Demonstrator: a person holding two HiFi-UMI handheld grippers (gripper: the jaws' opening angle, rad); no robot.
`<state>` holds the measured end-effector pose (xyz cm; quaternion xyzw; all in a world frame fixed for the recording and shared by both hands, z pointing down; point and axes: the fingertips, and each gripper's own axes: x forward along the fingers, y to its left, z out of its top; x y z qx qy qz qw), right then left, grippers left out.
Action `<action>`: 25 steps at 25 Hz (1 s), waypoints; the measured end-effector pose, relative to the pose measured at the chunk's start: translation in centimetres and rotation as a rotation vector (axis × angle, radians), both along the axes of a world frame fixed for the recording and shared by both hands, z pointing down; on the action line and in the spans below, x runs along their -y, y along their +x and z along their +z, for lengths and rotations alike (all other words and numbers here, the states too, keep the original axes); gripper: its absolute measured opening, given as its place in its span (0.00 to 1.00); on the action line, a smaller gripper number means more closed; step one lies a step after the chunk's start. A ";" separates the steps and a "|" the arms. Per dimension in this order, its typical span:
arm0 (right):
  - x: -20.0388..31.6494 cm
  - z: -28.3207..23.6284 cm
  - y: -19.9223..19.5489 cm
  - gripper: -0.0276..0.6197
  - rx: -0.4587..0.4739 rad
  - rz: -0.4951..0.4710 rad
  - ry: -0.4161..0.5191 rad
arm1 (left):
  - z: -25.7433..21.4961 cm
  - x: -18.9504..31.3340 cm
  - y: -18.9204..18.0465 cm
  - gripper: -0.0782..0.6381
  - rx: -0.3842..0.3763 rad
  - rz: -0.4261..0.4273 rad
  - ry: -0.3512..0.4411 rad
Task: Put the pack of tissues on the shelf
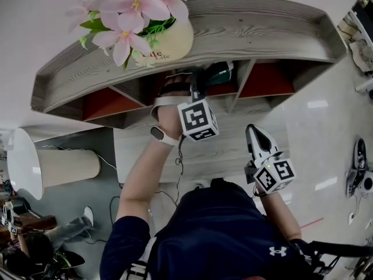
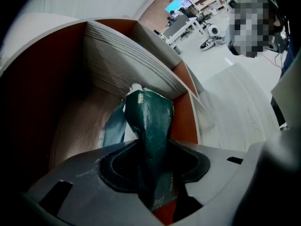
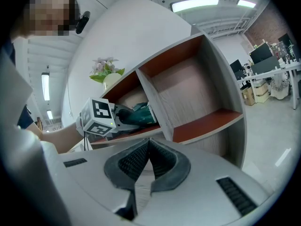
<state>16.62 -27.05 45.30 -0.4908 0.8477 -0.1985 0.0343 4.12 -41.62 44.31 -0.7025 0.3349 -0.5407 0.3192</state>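
Note:
The pack of tissues (image 2: 153, 121) is a dark green soft pack. My left gripper (image 2: 153, 171) is shut on its near end and holds it inside the middle compartment of the wooden shelf (image 1: 245, 28), which has red back panels. In the head view the pack (image 1: 219, 73) shows just inside that compartment, ahead of my left gripper (image 1: 202, 81). From the right gripper view I see the pack (image 3: 141, 113) and the left gripper (image 3: 126, 117) in the same compartment of the shelf (image 3: 197, 93). My right gripper (image 1: 254, 132) hangs lower, in front of the shelf, shut and empty (image 3: 147, 145).
A cream vase (image 1: 172, 38) with pink flowers (image 1: 131, 7) stands on top of the shelf, left of centre. The compartment to the right (image 3: 188, 88) holds nothing. A white lamp shade (image 1: 35, 165) is at the left, and a dark device (image 1: 358, 169) lies on the floor at the right.

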 end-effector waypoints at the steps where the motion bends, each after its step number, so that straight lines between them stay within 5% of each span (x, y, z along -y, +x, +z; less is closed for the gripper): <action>1: -0.1 0.0 -0.1 0.06 0.001 -0.001 -0.001 | 0.1 0.1 0.0 0.38 0.000 -0.005 0.000; 10: -0.9 0.0 -0.2 0.06 0.004 0.007 -0.006 | 0.1 0.0 0.1 0.44 -0.005 -0.011 0.013; 20: -2.2 -0.6 -1.4 0.06 0.012 -0.004 0.016 | -1.3 -1.5 -0.5 0.62 -0.099 -0.004 -0.009; 25: -3.2 -1.0 -1.8 0.06 0.010 0.002 0.024 | -3.3 -3.0 -0.9 0.64 -0.168 -0.005 0.042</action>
